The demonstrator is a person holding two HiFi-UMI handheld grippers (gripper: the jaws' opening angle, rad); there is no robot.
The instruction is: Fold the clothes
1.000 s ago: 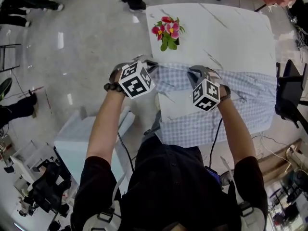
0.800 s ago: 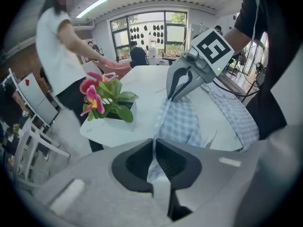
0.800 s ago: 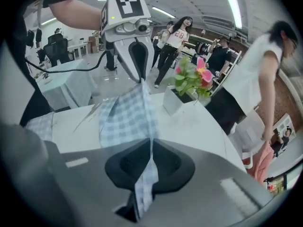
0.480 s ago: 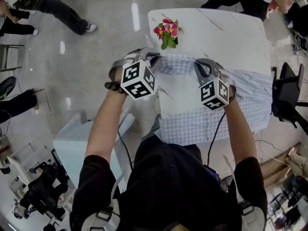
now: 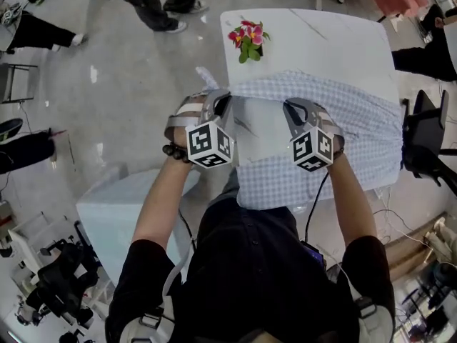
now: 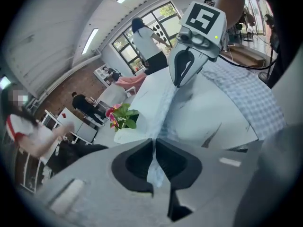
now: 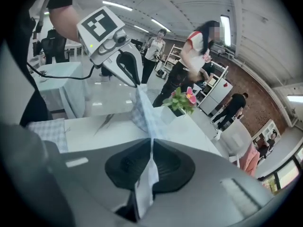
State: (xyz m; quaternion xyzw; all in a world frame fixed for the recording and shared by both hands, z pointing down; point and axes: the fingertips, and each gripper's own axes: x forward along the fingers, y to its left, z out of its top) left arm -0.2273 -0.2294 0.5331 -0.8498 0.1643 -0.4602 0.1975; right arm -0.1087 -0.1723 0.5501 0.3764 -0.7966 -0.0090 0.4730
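Left claw [image 6: 154, 150] and right claw [image 7: 151, 151] are each pinched tight on the checked shirt's [image 5: 357, 127] raised edge (the rest drapes the surface [image 5: 321, 41]). Thin cloth may slip free, or a wide swing could topple the flowers [image 5: 247, 40] beyond.

Blue-and-white checked shirt [image 5: 357, 120], white grey-veined table [image 5: 335, 41], pink-and-red flowers [image 5: 246, 34], green leaves [image 5: 248, 51]

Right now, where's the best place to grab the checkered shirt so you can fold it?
By its thin edge, at two spots set apart, reaching over from the near side of the table. The checkered shirt is flat and floppy, so only an edge fits between fingers, and two holds keep it spread. The left gripper and right gripper are shut on it there.
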